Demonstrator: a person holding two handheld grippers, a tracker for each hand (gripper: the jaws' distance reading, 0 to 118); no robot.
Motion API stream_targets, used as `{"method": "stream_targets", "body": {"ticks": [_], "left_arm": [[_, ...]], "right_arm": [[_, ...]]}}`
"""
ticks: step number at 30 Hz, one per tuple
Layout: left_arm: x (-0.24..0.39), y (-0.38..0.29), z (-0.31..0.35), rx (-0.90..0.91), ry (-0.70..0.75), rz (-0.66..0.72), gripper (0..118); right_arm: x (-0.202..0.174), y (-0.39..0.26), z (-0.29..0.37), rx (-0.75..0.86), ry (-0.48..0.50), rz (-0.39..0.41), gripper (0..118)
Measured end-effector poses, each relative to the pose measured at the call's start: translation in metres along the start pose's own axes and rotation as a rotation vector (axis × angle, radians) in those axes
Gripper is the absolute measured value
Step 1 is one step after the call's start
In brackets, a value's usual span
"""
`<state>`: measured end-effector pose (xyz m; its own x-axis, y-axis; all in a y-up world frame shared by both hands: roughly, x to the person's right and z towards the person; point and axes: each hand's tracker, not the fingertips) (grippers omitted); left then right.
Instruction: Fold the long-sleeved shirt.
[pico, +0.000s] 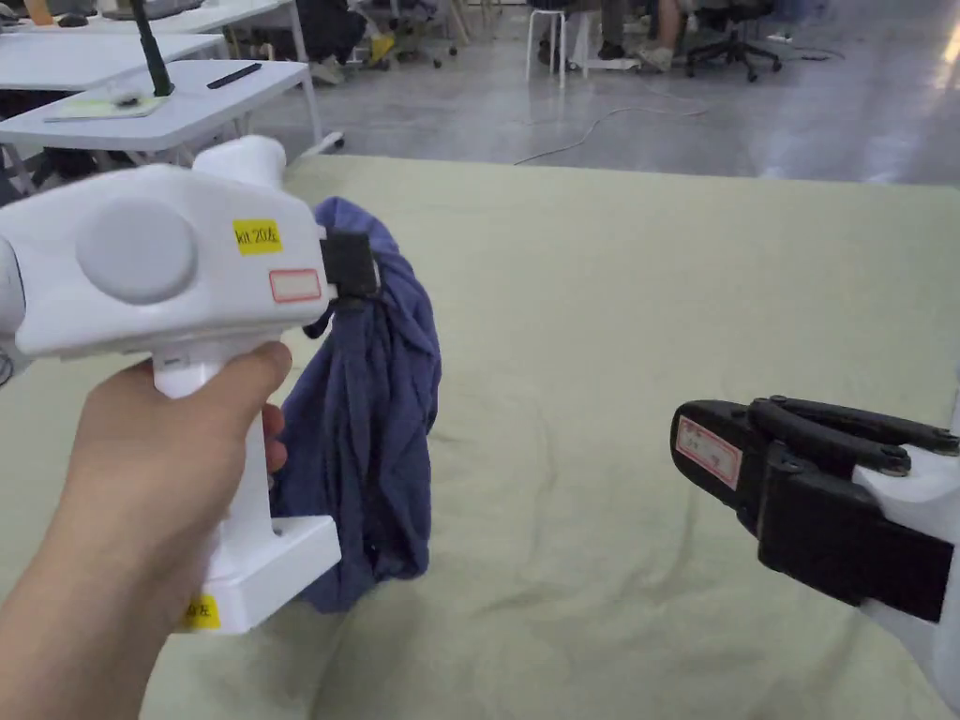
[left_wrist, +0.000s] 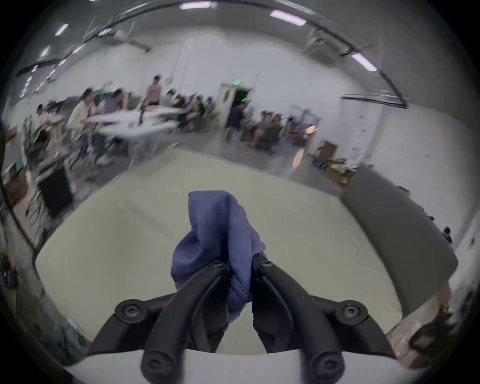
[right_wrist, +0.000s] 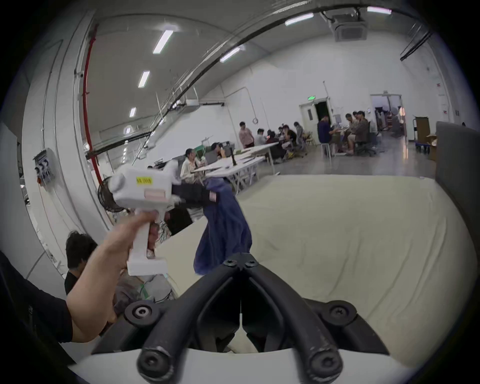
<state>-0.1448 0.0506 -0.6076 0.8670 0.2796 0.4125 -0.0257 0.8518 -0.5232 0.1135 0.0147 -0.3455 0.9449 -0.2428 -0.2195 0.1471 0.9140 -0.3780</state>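
Head view is showing a broad bench (pico: 712, 309) covered in pale green, lightly creased cloth, spreading from the near edge out toward a grey floor. Across that floor white desks (right_wrist: 233, 162) are standing, with seated people (right_wrist: 353, 130) gathering around them in the right gripper view.

Over the left part of the bench a blue-purple long-sleeved shirt (pico: 375, 431) of soft knit fabric is hanging in a crumpled bundle, its lower folds drooping toward the cloth; whether they are touching it cannot be told. The left claw (left_wrist: 240, 265), black-jawed on a white pistol-shaped body, is pinching the bunched top of the shirt, both jaws pressing on the fabric from either side in the left gripper view. A bare left hand (pico: 159, 469) is wrapping around the white handle.

To the right, well apart from the shirt, the right claw (pico: 698, 450) is hovering above the bench, holding nothing. In the right gripper view its black jaws are meeting at the tips (right_wrist: 240, 262)
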Motion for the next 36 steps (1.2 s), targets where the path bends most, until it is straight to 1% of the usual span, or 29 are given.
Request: {"method": "stream_targets", "body": {"ticks": [2,5,7,9,12,14,16,17,20,22,24,26,27,29,30,31,32,34,36], "left_arm": [[0.044,0.023,0.012,0.050,-0.074,-0.049,12],[0.109,0.034,0.011,0.082,-0.136,-0.124,12],[0.143,0.027,-0.004,0.083,-0.168,-0.139,12],[0.174,0.002,-0.026,0.023,-0.211,-0.150,11],[0.216,-0.062,-0.079,-0.158,-0.282,-0.123,12],[0.241,-0.118,-0.121,-0.295,-0.304,-0.110,11],[0.268,-0.180,-0.166,-0.428,-0.293,-0.115,8],[0.278,-0.212,-0.186,-0.495,-0.273,-0.141,8],[0.300,-0.304,-0.231,-0.709,-0.196,-0.183,7],[0.304,-0.351,-0.247,-0.819,-0.173,-0.197,7],[0.304,-0.374,-0.252,-0.858,-0.177,-0.193,6],[0.311,-0.368,-0.244,-0.798,-0.187,-0.183,7],[0.308,-0.356,-0.249,-0.800,-0.191,-0.174,11],[0.304,-0.336,-0.239,-0.799,-0.316,-0.073,74],[0.303,-0.321,-0.228,-0.786,-0.375,-0.027,102],[0.295,-0.297,-0.219,-0.712,-0.433,-0.015,118],[0.288,-0.276,-0.198,-0.618,-0.471,-0.027,118],[0.264,-0.240,-0.154,-0.452,-0.491,-0.030,118],[0.226,-0.213,-0.128,-0.363,-0.495,-0.025,118]], "right_arm": [[0.004,0.008,0.026,0.042,-0.048,0.020,0],[0.013,0.017,0.062,0.094,-0.113,0.029,0],[0.022,0.020,0.082,0.120,-0.157,0.029,0],[0.031,0.018,0.098,0.133,-0.198,0.034,0],[0.049,0.008,0.111,0.138,-0.258,0.014,0],[0.065,-0.003,0.114,0.117,-0.278,-0.031,0],[0.077,-0.019,0.117,0.092,-0.292,-0.087,0],[0.083,-0.027,0.119,0.075,-0.299,-0.106,0],[0.099,-0.049,0.123,0.014,-0.344,-0.139,0],[0.108,-0.060,0.126,-0.017,-0.361,-0.154,0],[0.115,-0.067,0.131,-0.034,-0.379,-0.171,0],[0.121,-0.071,0.132,-0.044,-0.391,-0.182,0],[0.123,-0.073,0.133,-0.045,-0.391,-0.188,0],[0.127,-0.074,0.132,-0.039,-0.383,-0.212,0],[0.127,-0.073,0.130,-0.034,-0.376,-0.224,0],[0.127,-0.072,0.129,-0.025,-0.366,-0.238,0],[0.128,-0.071,0.128,-0.012,-0.356,-0.253,0],[0.128,-0.070,0.124,0.009,-0.333,-0.284,0],[0.129,-0.072,0.117,0.014,-0.314,-0.318,0]]}}
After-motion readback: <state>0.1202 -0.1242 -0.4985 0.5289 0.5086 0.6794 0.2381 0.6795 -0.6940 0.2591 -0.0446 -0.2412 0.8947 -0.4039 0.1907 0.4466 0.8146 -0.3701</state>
